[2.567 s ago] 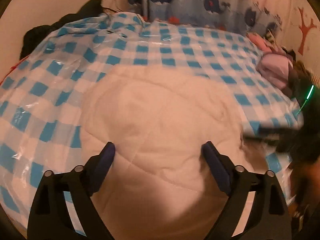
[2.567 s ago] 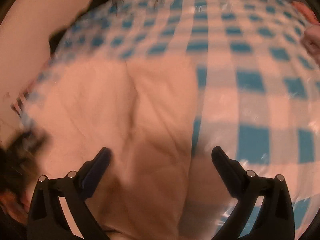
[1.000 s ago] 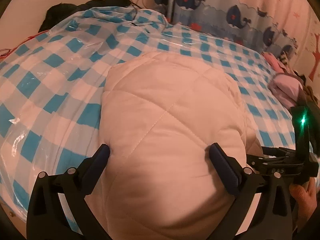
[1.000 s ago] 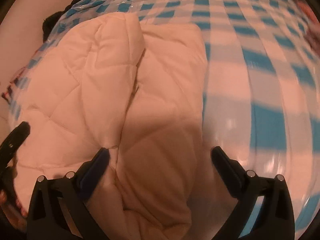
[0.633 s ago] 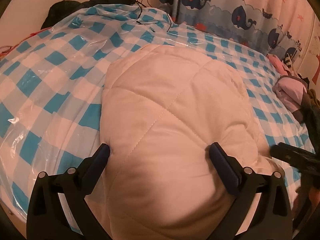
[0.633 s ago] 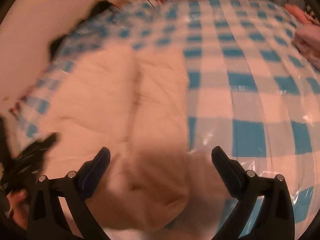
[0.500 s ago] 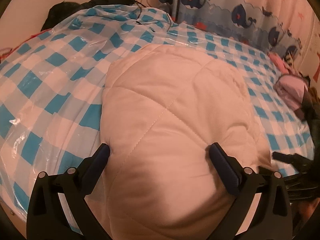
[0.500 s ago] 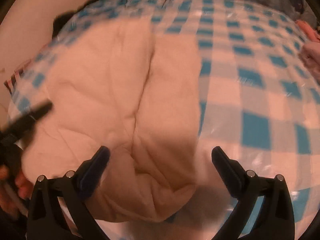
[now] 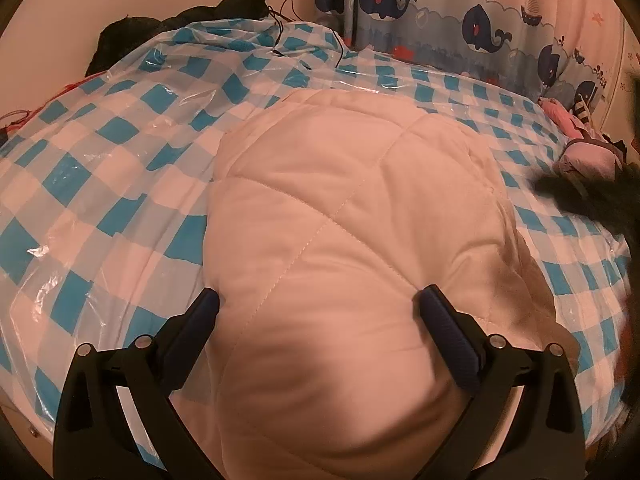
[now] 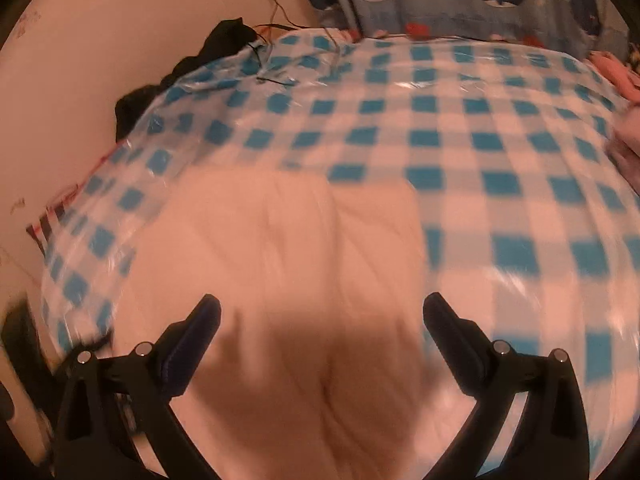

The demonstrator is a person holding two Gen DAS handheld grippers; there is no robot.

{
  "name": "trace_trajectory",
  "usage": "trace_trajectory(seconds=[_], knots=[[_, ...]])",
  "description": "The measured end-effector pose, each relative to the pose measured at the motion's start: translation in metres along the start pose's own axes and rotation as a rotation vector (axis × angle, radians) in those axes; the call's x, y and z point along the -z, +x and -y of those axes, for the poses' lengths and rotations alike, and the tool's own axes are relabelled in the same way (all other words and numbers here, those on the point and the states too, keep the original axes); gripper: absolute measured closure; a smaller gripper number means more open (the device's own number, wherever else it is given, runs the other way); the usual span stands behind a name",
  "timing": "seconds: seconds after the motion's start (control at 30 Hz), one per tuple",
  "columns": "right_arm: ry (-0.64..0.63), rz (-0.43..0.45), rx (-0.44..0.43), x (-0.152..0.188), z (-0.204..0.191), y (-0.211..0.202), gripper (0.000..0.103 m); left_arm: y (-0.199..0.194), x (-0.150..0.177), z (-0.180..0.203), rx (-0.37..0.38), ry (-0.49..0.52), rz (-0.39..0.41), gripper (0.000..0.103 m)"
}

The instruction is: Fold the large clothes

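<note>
Hovering over the bed right now, the left gripper point(image 9: 318, 312) is sitting with its fingers spread wide and nothing pinched between them. A big white quilted garment point(image 9: 352, 216) is lying folded into a puffy bundle, filling the whole gap between those two fingers and stretching out ahead of them. The left finger's tip point(image 9: 208, 304) is looking like it's right at the garment's left edge, though I can't tell if it's actually touching.

Everything is resting on a blue-and-white checked plastic sheet point(image 9: 120, 152) that's covering the bed, showing off to the left of the left finger and beyond the bundle. Further ahead, a whale-print curtain point(image 9: 460, 20) is hanging at the far end, and some dark clothing point(image 9: 180, 20) is piled up ahead and to the left, against the wall. Off past the right finger, a pinkish-lilac heap of fabric point(image 9: 588, 156) is lying by the bed's edge, and a dark blurry shape is cutting in there too, no clue what it is.

The right gripper point(image 10: 322, 314) is also splayed wide and gripping nothing. Its view is pretty smeared, but the white garment point(image 10: 280, 264) is sitting between its fingers and out to the left of them, with the checked sheet point(image 10: 500, 160) running ahead and to the right.
</note>
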State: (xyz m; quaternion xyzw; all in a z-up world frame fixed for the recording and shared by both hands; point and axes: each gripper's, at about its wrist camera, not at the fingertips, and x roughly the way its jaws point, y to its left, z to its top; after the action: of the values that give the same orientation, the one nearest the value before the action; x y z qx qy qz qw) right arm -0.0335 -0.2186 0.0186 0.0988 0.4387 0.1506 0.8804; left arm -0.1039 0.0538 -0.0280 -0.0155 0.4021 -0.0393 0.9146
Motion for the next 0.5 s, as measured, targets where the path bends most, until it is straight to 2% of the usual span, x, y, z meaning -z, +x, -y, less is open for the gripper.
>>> trace_trajectory(seconds=[0.1, 0.13, 0.2, 0.37, 0.4, 0.5], knots=[[-0.013, -0.077, 0.060, -0.016, 0.001, 0.052, 0.005, 0.001, 0.000, -0.002, 0.009, -0.003, 0.003, 0.007], [-0.006, -0.125, 0.058, -0.012, 0.007, 0.081, 0.005, 0.001, 0.001, -0.002, 0.012, 0.000, 0.005, 0.007], [0.070, -0.143, -0.007, 0.000, 0.024, 0.100, 0.005, 0.003, 0.000, 0.003, 0.003, 0.018, 0.006, 0.007], [0.076, -0.154, 0.019, 0.002, 0.025, 0.082, 0.005, 0.004, 0.001, 0.007, -0.021, 0.030, 0.006, 0.007], [0.064, -0.130, 0.040, 0.002, 0.020, 0.066, 0.005, 0.003, 0.001, 0.005, -0.016, 0.024, 0.003, 0.007], [0.009, -0.030, 0.010, 0.020, 0.000, 0.011, 0.005, 0.003, 0.001, 0.000, -0.001, 0.006, -0.005, 0.007]])
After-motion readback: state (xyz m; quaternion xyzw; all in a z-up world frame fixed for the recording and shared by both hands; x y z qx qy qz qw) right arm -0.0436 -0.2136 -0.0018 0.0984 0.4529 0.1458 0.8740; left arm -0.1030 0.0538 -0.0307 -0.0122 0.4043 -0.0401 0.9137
